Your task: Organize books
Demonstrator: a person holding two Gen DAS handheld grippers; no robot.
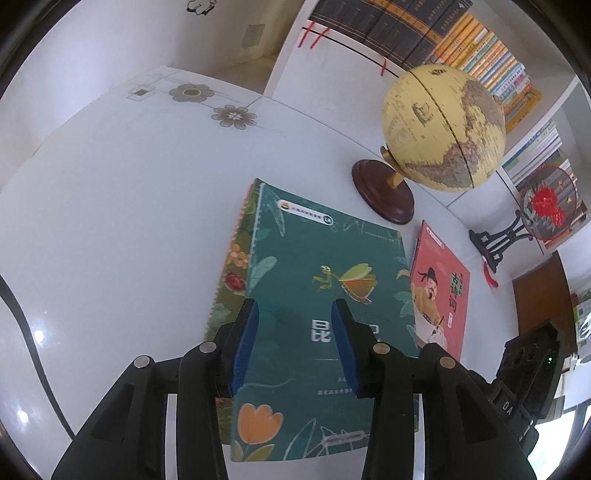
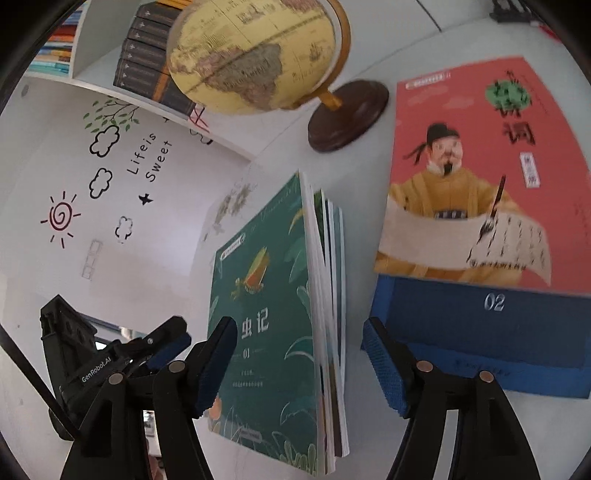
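Note:
A green book with a mantis on its cover tops a small stack on the white table. A ladybird-patterned book pokes out at the stack's left. My left gripper hovers over the green cover, its blue pads apart and holding nothing. In the right wrist view the green book and the stack's page edges lie between the fingers of my right gripper. Those jaws stand wide and are not pressing on the stack. A red book with a robed figure rests on a blue book marked 02.
A yellow globe on a dark wooden base stands just behind the books. Behind it, white shelves hold rows of books. A round ornament with red flowers on a black stand stands at the right. The left gripper's black housing is close to the stack's left.

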